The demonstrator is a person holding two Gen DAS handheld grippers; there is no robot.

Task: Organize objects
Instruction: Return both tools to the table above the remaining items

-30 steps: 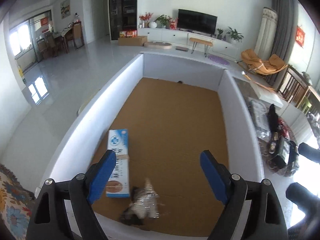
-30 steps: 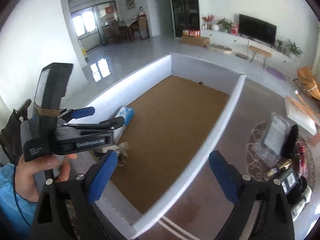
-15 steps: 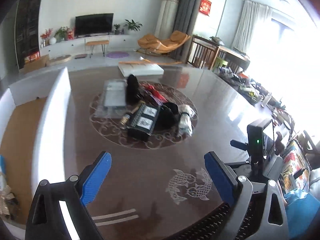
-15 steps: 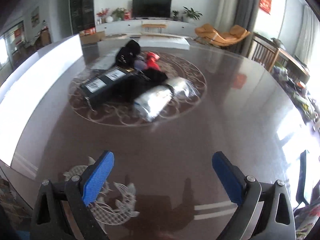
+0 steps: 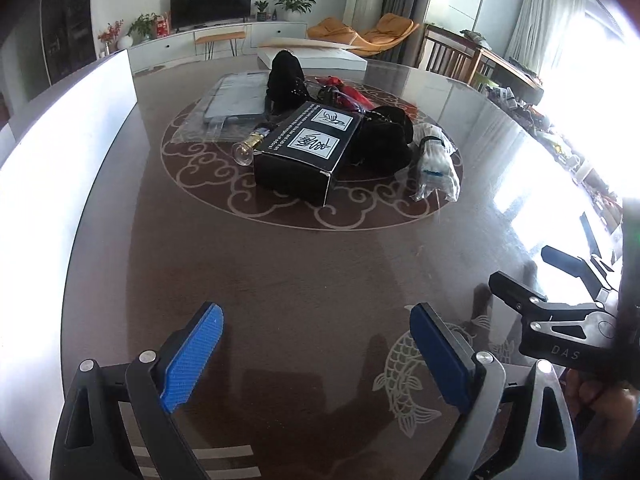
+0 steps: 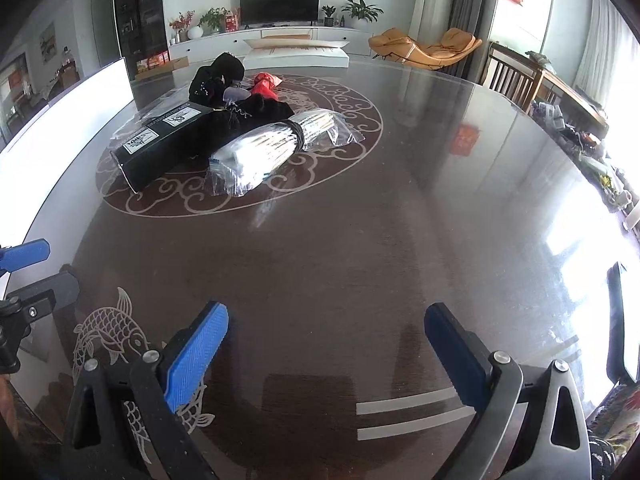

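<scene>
A second earlier both views looked down into the white-walled box point(image 5: 68, 128) with its cardboard floor, where a blue-and-white carton and a foil packet lay; now we had swung round to the pile on the bench point(image 5: 304, 280), so one drop-off seemed finished and the next pick was due.

Left hand-held gripper point(image 5: 316, 332): jaws spread wide, nothing between them, hovering over bare bench at the near edge; right hand-held gripper point(image 6: 326, 340): likewise spread and empty, near edge, to the right of the left one.

The pile sat far of both, on the round scroll pattern; black box point(image 5: 308, 152) with white labels nearest the left gripper; a small bottle point(image 5: 250, 148) touching its left side; black fabric point(image 5: 380, 140) against its right side; clear-wrapped bundle point(image 6: 272, 144) at the right of the pile, nearest the right gripper; a flat clear bag point(image 5: 236, 98), a black pouch point(image 5: 286, 78) and a red item point(image 6: 266, 82) further back.

The white-walled box stood at the left, just beside the pile; we judged several items were still to be moved there, the bundle or black box the likely next pick.
</scene>
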